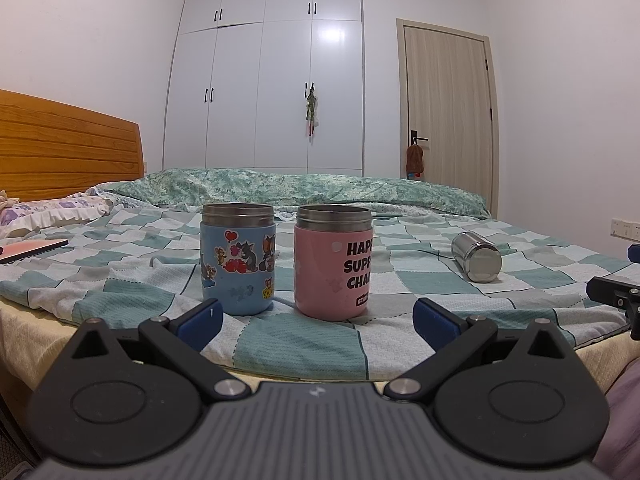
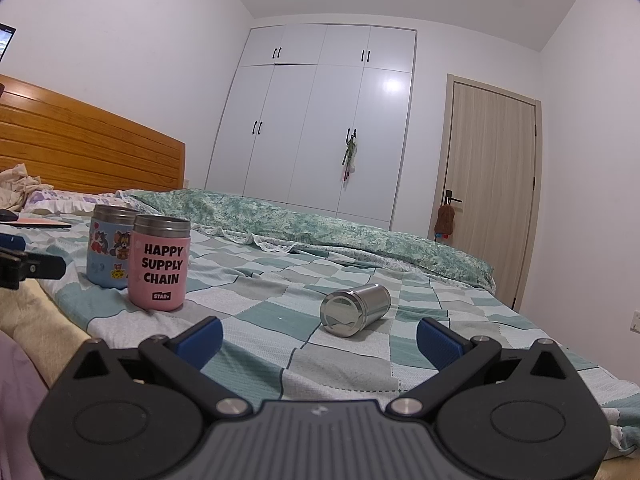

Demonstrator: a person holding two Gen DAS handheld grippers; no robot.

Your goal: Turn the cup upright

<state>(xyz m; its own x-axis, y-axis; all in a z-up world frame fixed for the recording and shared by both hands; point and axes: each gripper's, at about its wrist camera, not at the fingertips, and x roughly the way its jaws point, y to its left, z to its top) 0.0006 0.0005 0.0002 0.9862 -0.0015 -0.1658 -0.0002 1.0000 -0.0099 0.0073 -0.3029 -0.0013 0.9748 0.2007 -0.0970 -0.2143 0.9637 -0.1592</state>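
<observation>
Item 1. Steel cup [image 2: 355, 310]: lies on its side on the checked bedsheet [image 2: 256, 316], its flat shiny end turned toward the right gripper [image 2: 318, 342] and its far end pointing away toward the folded green quilt [image 2: 320, 228]. Which end is the mouth cannot be told from here. It touches nothing else and lies well apart from the other two cups. Contents: none visible.

Item 2. Right gripper: jaws spread wide, nothing between them, aimed at the steel cup from the near edge of the bed. Not yet in contact.

Item 3. Left gripper [image 1: 316, 318]: jaws spread wide, empty, facing the two standing cups.

Item 4. Pink cup [image 2: 160, 264]: upright, steel rim on top, black lettering on the side. Interior hidden at this low angle.

Item 5. Blue cup [image 1: 238, 258]: upright, cartoon stickers, just beside the pink cup, apart by a narrow gap in the left view. Interior likewise hidden.

Handling note, as a judgement: the step in hand looks like the approach to the fallen cup. The polished round wall will likely slip and roll, so the jaws should close across the body near its middle, square to its long axis, before any lift. The soft, creased sheet gives poor footing; set the cup down on a flat patch, base fully seated, before letting go. Keep the swing clear of the pink cup.
</observation>
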